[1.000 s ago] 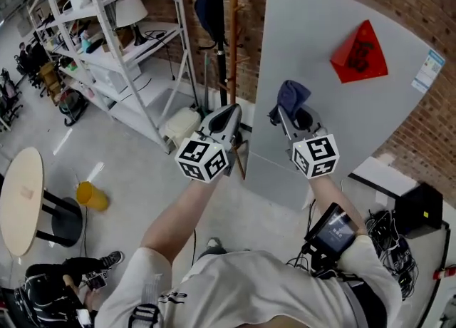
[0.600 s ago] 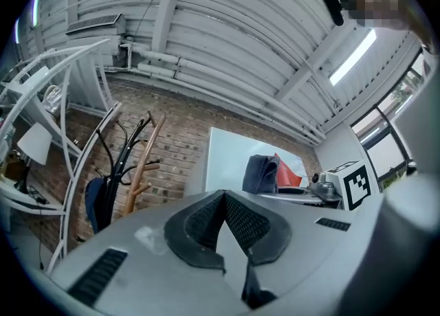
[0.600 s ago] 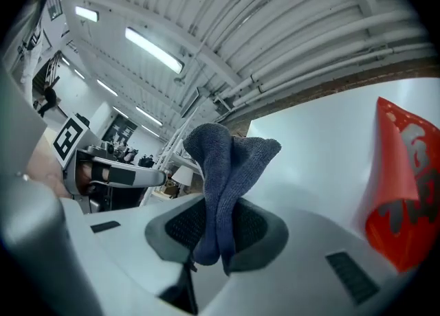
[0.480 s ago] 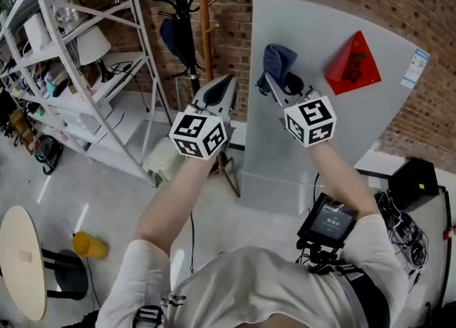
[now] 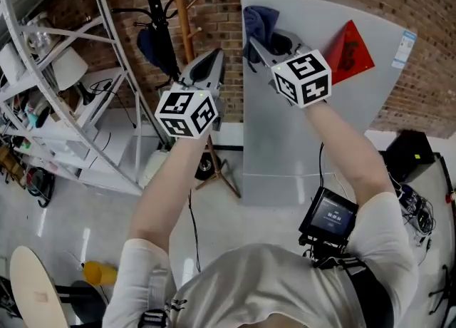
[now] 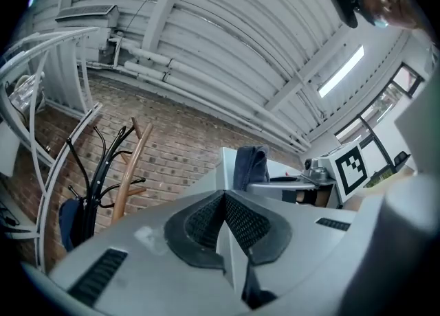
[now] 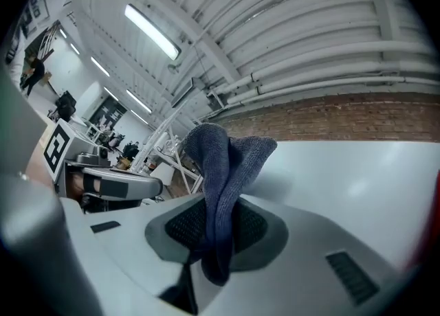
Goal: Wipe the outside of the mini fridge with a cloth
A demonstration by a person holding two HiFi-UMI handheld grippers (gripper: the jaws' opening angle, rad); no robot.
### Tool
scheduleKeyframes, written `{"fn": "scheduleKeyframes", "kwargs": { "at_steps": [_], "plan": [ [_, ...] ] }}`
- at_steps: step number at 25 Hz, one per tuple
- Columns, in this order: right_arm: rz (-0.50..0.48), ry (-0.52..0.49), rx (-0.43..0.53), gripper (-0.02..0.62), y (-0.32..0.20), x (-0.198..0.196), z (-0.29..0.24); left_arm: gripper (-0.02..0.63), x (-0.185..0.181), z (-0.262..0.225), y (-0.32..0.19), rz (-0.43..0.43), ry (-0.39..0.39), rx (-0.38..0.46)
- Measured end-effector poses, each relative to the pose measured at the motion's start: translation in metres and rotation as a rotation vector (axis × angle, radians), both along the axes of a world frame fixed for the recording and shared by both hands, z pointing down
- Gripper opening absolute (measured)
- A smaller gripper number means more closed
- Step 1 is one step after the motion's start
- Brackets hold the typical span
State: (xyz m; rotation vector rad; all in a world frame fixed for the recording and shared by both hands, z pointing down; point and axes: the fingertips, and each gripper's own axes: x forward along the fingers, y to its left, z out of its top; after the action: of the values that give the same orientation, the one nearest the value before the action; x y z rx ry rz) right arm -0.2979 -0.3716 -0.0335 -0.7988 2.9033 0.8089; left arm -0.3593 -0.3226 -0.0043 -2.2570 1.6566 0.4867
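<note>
Cloth (image 5: 260, 23), dark blue and bunched, is pinched between the jaws of your right gripper (image 5: 260, 47) at the top left corner of the mini fridge's (image 5: 285, 127) grey front; contact with the panel is unclear. Your left gripper (image 5: 212, 63) hangs just off the fridge's left edge, jaws together on nothing. A red triangular sticker (image 5: 349, 52) sits toward the top right corner.

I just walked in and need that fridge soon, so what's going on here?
A person with two handheld claws is at the pale grey fridge. The right claw is shut on a dark blue cloth, held at the door's top left corner. The left claw is shut and empty, raised beside the fridge.
</note>
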Motion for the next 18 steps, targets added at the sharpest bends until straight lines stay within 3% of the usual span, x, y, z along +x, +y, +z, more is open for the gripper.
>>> {"fn": "scheduleKeyframes", "kwargs": {
  "at_steps": [8, 18],
  "plan": [
    [0.07, 0.019, -0.045, 0.083, -0.008, 0.008, -0.004, 0.0, 0.008, -0.004, -0.004, 0.064, 0.008, 0.015],
    [0.213, 0.014, -0.039, 0.081, -0.028, 0.093, -0.012, 0.0, 0.073, -0.005, -0.018, 0.152, -0.002, 0.011]
  ]
}}
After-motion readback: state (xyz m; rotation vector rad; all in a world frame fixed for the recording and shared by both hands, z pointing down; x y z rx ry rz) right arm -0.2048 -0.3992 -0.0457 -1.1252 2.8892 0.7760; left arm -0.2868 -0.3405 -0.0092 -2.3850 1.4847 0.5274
